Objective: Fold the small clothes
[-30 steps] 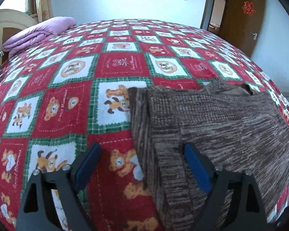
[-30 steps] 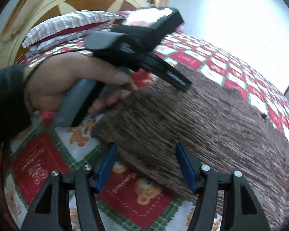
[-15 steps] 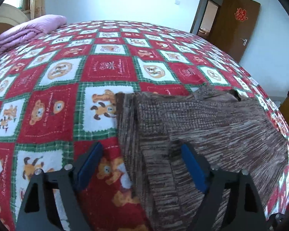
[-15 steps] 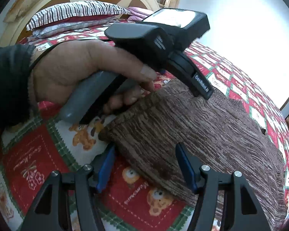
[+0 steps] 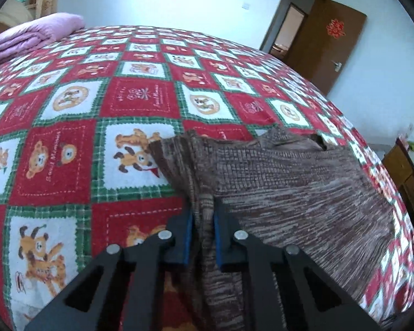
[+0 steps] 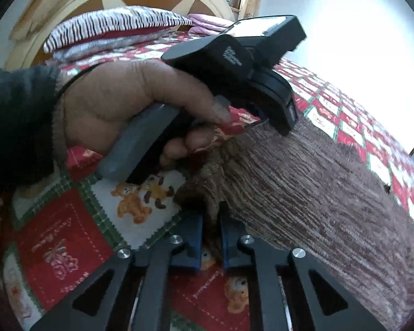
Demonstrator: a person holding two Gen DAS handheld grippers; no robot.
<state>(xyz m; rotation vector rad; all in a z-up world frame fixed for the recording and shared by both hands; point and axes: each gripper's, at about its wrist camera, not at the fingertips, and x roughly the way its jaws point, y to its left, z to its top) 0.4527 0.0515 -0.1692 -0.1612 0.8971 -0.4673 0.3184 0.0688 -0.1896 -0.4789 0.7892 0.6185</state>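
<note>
Both hand-held grippers have bitten into the same brown knitted garment (image 5: 303, 193), which lies spread on the bed's red, green and white teddy-bear quilt (image 5: 69, 149). The left hand-held gripper (image 5: 202, 237) has its blue pads pinched tight on a bunched ridge of the knit along the garment's near left edge, where the fabric already looks doubled over in layers. The right hand-held gripper (image 6: 210, 234) is closed the same way on a corner of the brown knit (image 6: 303, 187), with a fold of cloth squeezed up between its jaws. From the right wrist view the person's left hand (image 6: 129, 107) can be seen wrapped round the handle of the other tool, close above that same edge, so the two grips sit near each other along one side.

My reading is that the grasp for a fold is made and the carry-over has not started: the cloth is still flat on the quilt apart from the pinched ridges. The next move should call for lifting both corners together, keeping the edge taut between them, and laying it across the body of the garment so the edges line up. Uneven lift would likely skew the fold or drag the layers underneath.
</note>
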